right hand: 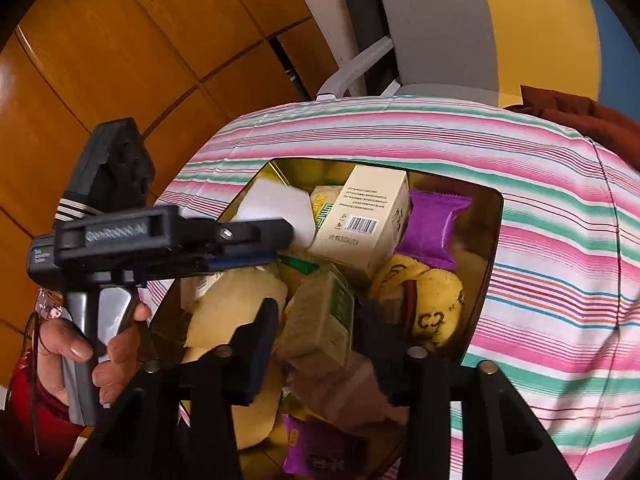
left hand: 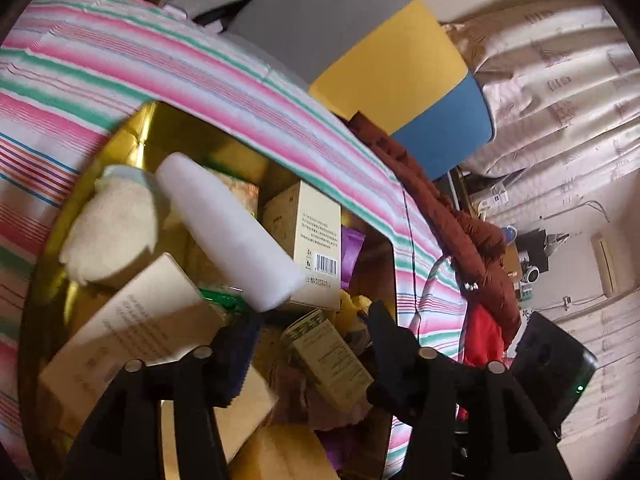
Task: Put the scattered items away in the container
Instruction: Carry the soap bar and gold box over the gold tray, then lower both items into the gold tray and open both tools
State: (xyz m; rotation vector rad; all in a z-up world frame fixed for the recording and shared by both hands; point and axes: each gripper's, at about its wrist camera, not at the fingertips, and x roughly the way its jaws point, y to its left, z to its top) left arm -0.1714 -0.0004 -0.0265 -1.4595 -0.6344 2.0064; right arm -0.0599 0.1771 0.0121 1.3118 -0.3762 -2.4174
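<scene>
A gold container (left hand: 140,136) sits on the striped cloth, full of boxes, snack packs and soft toys. It also shows in the right wrist view (right hand: 486,280). A white foam block (left hand: 228,232) lies loose on top of the pile, just ahead of my left gripper (left hand: 312,336), which is open and empty. In the right wrist view the left gripper (right hand: 276,236) reaches over the container beside the white block (right hand: 276,208). My right gripper (right hand: 316,324) is open above a green-beige box (right hand: 320,320). A barcode box (left hand: 312,240) (right hand: 368,216) lies in the middle.
A purple snack pack (right hand: 432,228) and a yellow plush toy (right hand: 432,304) lie at the container's right side. The striped tablecloth (left hand: 240,80) surrounds the container. A brown jacket (left hand: 452,216) hangs off the table edge. A grey, yellow and blue chair (left hand: 360,52) stands behind.
</scene>
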